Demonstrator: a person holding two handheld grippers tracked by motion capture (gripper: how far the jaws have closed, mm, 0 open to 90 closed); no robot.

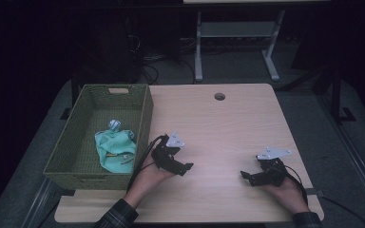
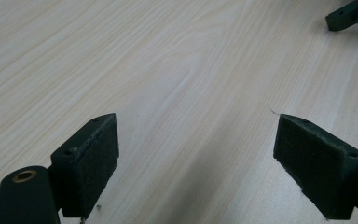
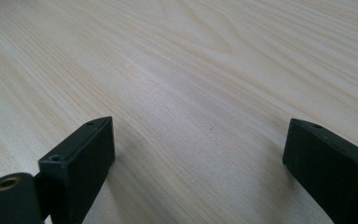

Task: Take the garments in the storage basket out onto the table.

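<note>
Left tool [image 1: 184, 167] low over the pale wood-grain tabletop [image 1: 228, 128], near the front, just right of the woven green basket [image 1: 142, 118]; held in the person's left hand [image 1: 148, 175], grey three-cornered plate on top, black cable looping back toward the wrist. Its jaws point right, toward the middle of the tabletop, and stand spread wide with nothing between them; in the left gripper view [image 2: 196, 154] bare wood fills the gap, and the tip of the other tool's jaw shows at the upper right corner. Right tool [image 1: 247, 176] near the front right of the tabletop, held in the right hand [image 1: 285, 190], grey plate on top, jaws pointing left toward the left tool. These jaws likewise spread wide, empty; the right gripper view [image 3: 198, 154] shows only wood grain between the two black pads. The two tools face each other, well apart, open wood between them. Basket sits at the left edge of the tabletop, rectangular, handle slot in its far wall. Inside it, on the floor toward the near right, a crumpled teal cloth [image 1: 115, 149]; just beyond it, a small pale round object [image 1: 114, 124], too small to identify. Neither tool touches the basket or the cloth. Round cable hole [image 1: 219, 96] near the far edge of the tabletop. Plaid sleeves at the bottom edge.
</note>
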